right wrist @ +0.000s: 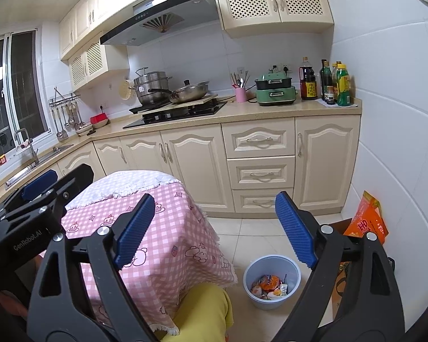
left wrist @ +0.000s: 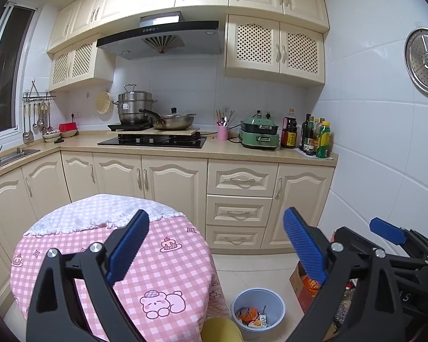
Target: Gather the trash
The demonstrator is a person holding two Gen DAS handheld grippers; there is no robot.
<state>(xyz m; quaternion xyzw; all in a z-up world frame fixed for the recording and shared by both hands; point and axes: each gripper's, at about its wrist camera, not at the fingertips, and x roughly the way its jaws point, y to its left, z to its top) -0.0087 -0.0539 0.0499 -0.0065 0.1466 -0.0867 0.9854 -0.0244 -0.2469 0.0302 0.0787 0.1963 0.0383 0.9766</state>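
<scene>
Down by the bin (right wrist: 272, 282), wrappers (right wrist: 268, 285) look collected, so both grippers' fingers (left wrist: 128, 246) are best kept spread, empty.

Beside the blue bin (right wrist: 272, 280), the wrappers (right wrist: 268, 285) inside it are too small to tell apart. Right of the bin, the cardboard box (left wrist: 301, 280) sits mostly behind the left gripper (left wrist: 216, 245) fingers. Left of the bin, the tablecloth (right wrist: 162, 228) hides whatever it covers. A yellow sleeve (right wrist: 205, 310) below the bin is cut by the bottom edge
</scene>
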